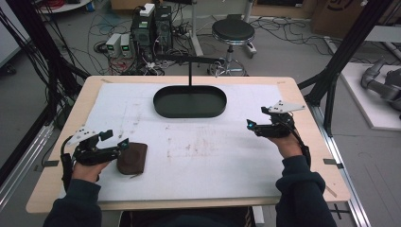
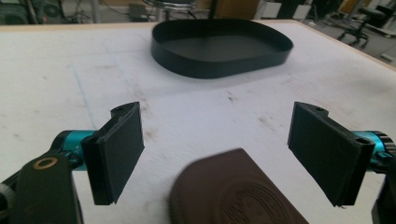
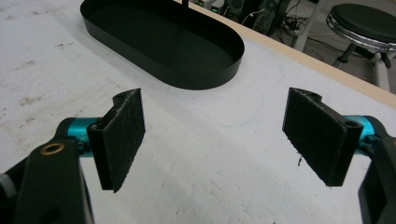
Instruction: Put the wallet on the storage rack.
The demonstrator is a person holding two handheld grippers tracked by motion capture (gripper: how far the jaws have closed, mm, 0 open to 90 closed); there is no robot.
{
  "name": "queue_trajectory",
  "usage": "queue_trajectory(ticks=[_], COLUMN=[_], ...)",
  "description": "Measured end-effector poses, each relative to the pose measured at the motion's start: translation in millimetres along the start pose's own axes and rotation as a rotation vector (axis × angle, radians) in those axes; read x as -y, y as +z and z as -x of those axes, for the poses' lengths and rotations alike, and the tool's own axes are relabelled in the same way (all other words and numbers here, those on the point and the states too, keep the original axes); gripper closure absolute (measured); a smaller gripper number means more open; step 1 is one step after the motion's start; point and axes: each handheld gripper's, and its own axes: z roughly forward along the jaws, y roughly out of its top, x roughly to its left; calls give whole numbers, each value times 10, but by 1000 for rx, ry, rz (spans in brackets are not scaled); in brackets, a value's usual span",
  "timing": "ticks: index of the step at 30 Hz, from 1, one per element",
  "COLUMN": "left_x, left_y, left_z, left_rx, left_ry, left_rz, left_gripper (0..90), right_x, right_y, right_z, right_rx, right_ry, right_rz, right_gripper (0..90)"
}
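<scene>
A brown leather wallet (image 1: 132, 157) lies flat on the white table cover at the near left. My left gripper (image 1: 116, 140) hovers at its left edge, open; in the left gripper view the wallet (image 2: 233, 191) lies below and between the spread pads (image 2: 122, 149), untouched. A black oval tray (image 1: 189, 101) sits empty at the far middle of the table, also ahead in the left gripper view (image 2: 219, 58). My right gripper (image 1: 249, 125) is at the right side, open and holding nothing, with the tray (image 3: 187, 74) ahead to its left.
The white cover (image 1: 198, 156) spans most of the wooden table (image 1: 47, 189). A thin black post (image 1: 190, 71) rises behind the tray. Beyond the far edge stand a black stool (image 1: 232, 32), computer boxes (image 1: 151, 28) and loose cables.
</scene>
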Motion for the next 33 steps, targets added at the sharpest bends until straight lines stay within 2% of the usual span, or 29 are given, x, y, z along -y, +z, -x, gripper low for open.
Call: queue_trajectory(ticks=[3, 6, 8, 15, 19, 23, 29, 33], left_x=[59, 143, 182, 285, 305, 310, 279, 240], left_y=[13, 73, 102, 199, 243, 272, 359, 386], left_z=[65, 90, 74, 36, -5, -19, -11, 69], left_rx=[3, -33, -36, -55, -37, -37, -45, -89], left_ry=[1, -14, -25, -53, -74, -77, -41, 31], left_rz=[-53, -134, -175, -271, -275, -270, -271, -272], left_gripper=[182, 183, 190, 190, 169, 147, 127, 114], right_x=[15, 33, 36, 38, 37, 35, 38, 43], right_y=[-8, -5, -8, 1, 19, 23, 50, 68], right_z=[-10, -6, -8, -10, -29, -36, -53, -61], right_rx=[0, -3, -4, -12, -19, -19, -25, -29], right_ry=[-1, 0, -3, -6, -18, -18, -23, -26], right_rz=[2, 2, 3, 4, -3, -4, -14, -21], right_gripper=[215, 215, 216, 216, 216, 216, 216, 217])
